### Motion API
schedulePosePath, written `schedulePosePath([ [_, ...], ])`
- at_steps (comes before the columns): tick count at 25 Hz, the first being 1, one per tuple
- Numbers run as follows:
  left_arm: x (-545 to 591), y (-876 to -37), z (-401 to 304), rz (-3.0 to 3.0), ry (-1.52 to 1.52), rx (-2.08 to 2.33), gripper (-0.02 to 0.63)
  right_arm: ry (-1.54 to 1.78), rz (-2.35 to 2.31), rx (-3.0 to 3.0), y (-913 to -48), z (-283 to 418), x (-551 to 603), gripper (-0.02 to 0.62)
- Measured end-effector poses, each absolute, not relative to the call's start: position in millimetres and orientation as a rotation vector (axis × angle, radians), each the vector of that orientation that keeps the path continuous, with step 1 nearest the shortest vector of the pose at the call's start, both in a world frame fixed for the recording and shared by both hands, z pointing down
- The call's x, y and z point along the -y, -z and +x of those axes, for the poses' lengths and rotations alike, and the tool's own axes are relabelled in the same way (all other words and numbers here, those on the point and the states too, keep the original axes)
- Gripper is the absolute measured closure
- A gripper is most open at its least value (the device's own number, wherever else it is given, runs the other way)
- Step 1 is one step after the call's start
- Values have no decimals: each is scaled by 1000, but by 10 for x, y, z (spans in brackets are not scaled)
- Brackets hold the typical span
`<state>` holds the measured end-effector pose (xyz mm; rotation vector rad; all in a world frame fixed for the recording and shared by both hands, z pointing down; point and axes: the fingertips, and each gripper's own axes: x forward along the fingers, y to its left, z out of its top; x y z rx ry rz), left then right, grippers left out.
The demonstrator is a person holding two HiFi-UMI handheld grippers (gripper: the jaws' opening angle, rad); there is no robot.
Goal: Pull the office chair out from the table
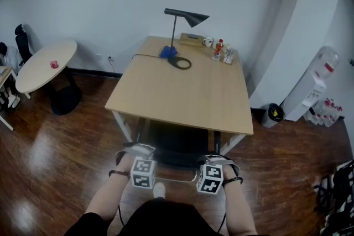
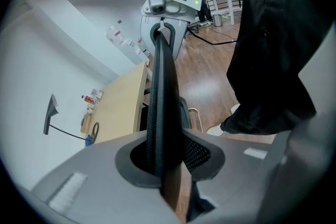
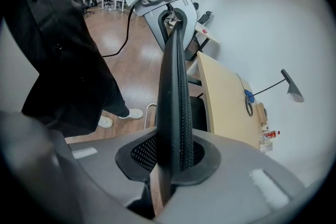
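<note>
The black mesh office chair (image 1: 176,147) stands tucked under the near edge of the wooden table (image 1: 182,91). My left gripper (image 1: 136,150) is shut on the left part of the backrest's top rim. My right gripper (image 1: 220,160) is shut on the right part of the same rim. In the left gripper view the rim (image 2: 160,97) runs upright through the left gripper (image 2: 164,165) to the right gripper's marker cube at the far end. The right gripper view shows the rim (image 3: 176,86) clamped in the right gripper (image 3: 170,157). The chair's seat is mostly hidden under the table.
A black desk lamp (image 1: 185,16), a mug and small bottles stand at the table's far edge. A round white table (image 1: 47,66) is at the left, a water dispenser (image 1: 315,91) and a small bin (image 1: 272,114) at the right. Dark wooden floor surrounds me.
</note>
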<state>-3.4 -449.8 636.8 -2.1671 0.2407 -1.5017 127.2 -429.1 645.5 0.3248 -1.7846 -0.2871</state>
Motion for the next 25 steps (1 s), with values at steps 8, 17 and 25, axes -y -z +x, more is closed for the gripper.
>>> schedulePosePath([
  [8, 4010, -6363, -72, -2168, 1504, -245, 514, 275, 329, 1784, -6438, 1235, 3797, 526],
  [17, 3509, -6365, -83, -2165, 1518, -268, 514, 293, 318, 1786, -6451, 1237, 3334, 526],
  [25, 3180, -6361, -94, -2174, 1524, -272, 514, 279, 292, 1794, -6433, 1210, 2985, 526],
])
